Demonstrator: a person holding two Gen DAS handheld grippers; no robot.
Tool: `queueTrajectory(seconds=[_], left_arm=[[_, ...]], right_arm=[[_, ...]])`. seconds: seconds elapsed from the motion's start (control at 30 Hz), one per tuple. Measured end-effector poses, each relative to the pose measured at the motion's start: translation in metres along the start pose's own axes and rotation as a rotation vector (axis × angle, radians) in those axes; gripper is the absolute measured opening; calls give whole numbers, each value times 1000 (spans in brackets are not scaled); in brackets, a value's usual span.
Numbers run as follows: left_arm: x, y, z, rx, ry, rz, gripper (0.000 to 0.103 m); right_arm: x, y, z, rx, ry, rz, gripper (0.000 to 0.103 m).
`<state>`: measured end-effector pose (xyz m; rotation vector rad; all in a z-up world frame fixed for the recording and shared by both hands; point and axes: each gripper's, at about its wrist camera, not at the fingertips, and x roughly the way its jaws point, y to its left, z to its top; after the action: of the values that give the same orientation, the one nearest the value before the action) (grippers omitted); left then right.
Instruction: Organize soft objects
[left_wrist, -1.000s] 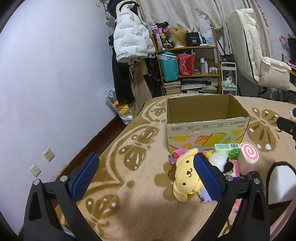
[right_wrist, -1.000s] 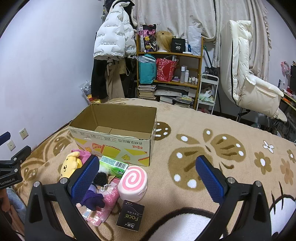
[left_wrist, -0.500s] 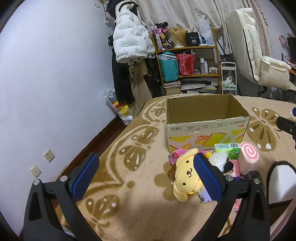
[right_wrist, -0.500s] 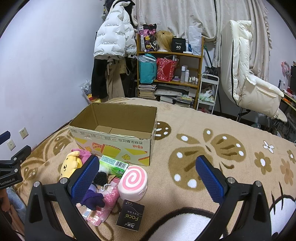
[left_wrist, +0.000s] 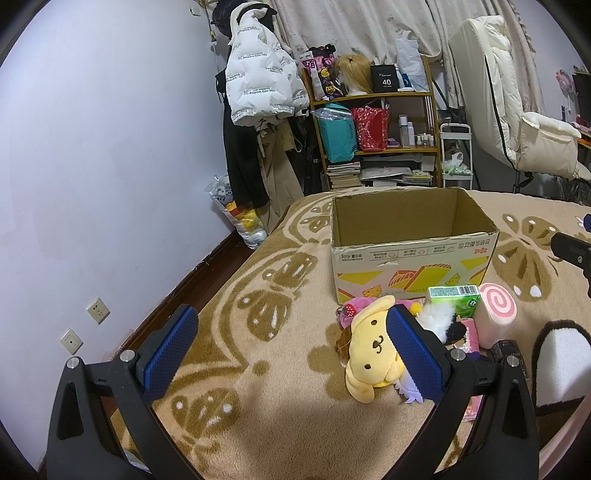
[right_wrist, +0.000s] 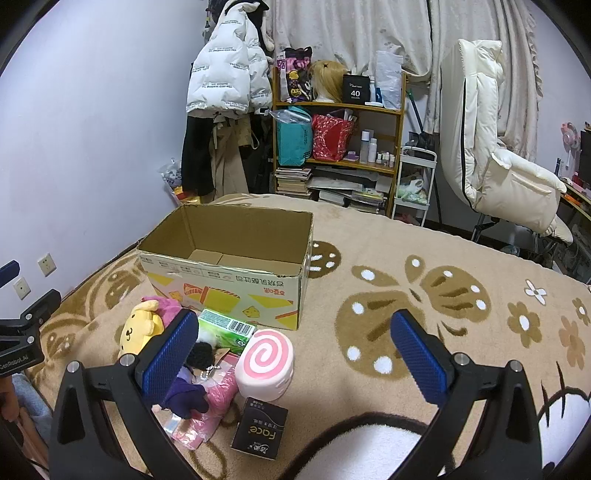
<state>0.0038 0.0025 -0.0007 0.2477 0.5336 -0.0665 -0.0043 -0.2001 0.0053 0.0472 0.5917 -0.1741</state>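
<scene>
An open cardboard box stands on the patterned blanket with nothing visible inside. In front of it lies a heap: a yellow dog plush, a pink swirl roll cushion, a green tissue pack, a black-and-white furry toy, a purple plush and a black Face box. My left gripper is open, its right finger overlapping the yellow plush. My right gripper is open above bare blanket, right of the heap.
A wooden shelf with bags and books stands behind the bed, with a white puffer jacket hanging to its left. A cream chair is at the right. The wall with sockets runs along the left.
</scene>
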Motion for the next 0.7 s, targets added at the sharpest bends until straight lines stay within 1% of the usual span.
queueTrajectory(seconds=[0.7], left_arm=[[0, 0, 0, 2, -2, 0, 101]], right_arm=[[-2, 0, 1, 0, -2, -3, 103]])
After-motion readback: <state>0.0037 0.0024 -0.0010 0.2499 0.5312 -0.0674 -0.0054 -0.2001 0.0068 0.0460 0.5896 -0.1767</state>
